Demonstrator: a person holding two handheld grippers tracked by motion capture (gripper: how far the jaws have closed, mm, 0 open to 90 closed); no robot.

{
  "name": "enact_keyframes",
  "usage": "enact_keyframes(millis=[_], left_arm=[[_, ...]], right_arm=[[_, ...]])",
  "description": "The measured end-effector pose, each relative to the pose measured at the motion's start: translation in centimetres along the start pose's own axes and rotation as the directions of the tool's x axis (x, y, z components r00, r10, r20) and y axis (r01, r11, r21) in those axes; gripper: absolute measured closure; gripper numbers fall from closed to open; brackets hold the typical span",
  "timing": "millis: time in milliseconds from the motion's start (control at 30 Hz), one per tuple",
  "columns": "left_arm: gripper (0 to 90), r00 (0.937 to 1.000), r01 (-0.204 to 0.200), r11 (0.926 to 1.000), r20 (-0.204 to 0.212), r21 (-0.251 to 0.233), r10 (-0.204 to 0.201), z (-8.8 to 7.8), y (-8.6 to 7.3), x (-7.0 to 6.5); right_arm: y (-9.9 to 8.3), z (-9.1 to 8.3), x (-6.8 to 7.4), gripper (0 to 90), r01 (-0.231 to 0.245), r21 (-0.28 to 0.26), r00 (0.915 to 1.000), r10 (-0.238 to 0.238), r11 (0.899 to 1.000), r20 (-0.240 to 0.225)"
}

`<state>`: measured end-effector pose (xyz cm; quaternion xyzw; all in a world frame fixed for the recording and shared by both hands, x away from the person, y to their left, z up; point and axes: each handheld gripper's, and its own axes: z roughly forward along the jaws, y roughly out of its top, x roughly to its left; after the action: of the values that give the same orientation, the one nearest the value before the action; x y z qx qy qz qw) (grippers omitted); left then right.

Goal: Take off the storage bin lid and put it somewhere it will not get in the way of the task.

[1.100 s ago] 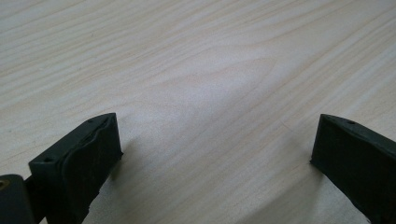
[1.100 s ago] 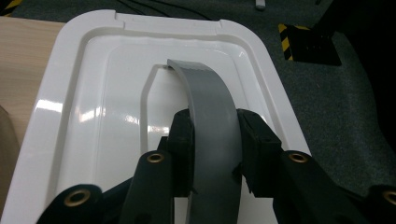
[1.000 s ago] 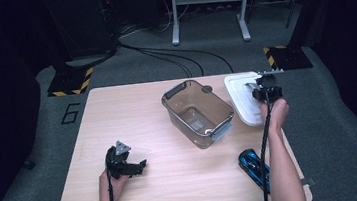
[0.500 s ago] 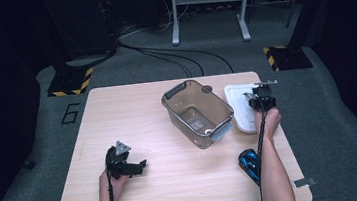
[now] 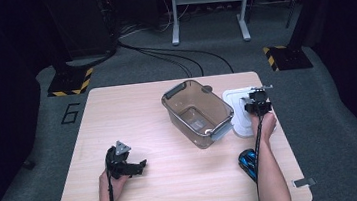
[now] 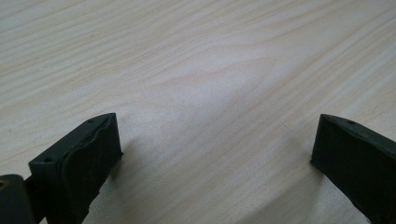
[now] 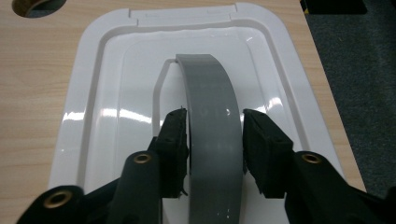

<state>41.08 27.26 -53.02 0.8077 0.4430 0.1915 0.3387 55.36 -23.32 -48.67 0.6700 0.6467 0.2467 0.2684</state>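
Since a second ago, the right gripper (image 5: 258,103) has come toward the person and down with the white lid (image 5: 242,111), which it then held up over the far right part of the table; the lid now lies flat on the wood, just right of the clear plastic bin (image 5: 197,111). Its jaws have just been opening. In the right gripper view the right gripper (image 7: 215,135) straddles the lid's (image 7: 116,93) grey handle (image 7: 212,140), which arches up between the two pads (image 7: 175,140). A thin gap shows on each side of the handle, so the pads are released and no longer press on it.

Behind that gripper, toward the person, a blue object (image 5: 248,162) lies on the table (image 5: 175,181) beside the right forearm (image 5: 270,176). The bin stands just to the gripper's left, its near corner touching or almost touching the lid's edge.

Across the table, the left gripper (image 5: 122,162) has kept its place near the front edge, well apart from the bin and lid. In the left gripper view its jaws (image 6: 210,154) stand wide apart with only bare wood (image 6: 201,84) between and ahead of them.
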Motion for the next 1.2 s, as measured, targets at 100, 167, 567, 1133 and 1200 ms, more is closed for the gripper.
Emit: enact_keyframes(millis=[100, 167, 567, 1133, 1200], left_arm=[[1.3, 1.0, -0.005, 1.0, 0.001, 0.004, 0.005, 0.0, 0.0, 0.0], [1.3, 1.0, -0.001, 1.0, 0.0, 0.001, 0.001, 0.0, 0.0, 0.0], [1.4, 1.0, 0.0, 1.0, 0.001, -0.001, 0.0, 0.0, 0.0, 0.0], [1.3, 1.0, 0.0, 1.0, 0.001, -0.002, 0.0, 0.0, 0.0, 0.0], [1.3, 1.0, 0.001, 1.0, 0.001, -0.002, -0.001, 0.0, 0.0, 0.0]], right_arm=[[0.0, -0.5, -0.2, 48.3, -0.01, 0.0, 0.9998, 0.01, 1.0, -0.019], [0.0, -1.0, -0.4, 42.0, -0.021, -0.005, 0.9981, 0.021, 1.0, -0.058], [-1.5, -5.2, -1.1, 14.6, 0.06, -0.02, 0.978, -0.062, 0.998, -0.199], [-4.5, -10.1, -0.2, 0.0, 0.184, -0.067, 0.944, -0.196, 0.981, -0.266], [-4.9, -10.5, -0.2, 0.0, 0.198, -0.081, 0.9376, -0.213, 0.977, -0.275]])
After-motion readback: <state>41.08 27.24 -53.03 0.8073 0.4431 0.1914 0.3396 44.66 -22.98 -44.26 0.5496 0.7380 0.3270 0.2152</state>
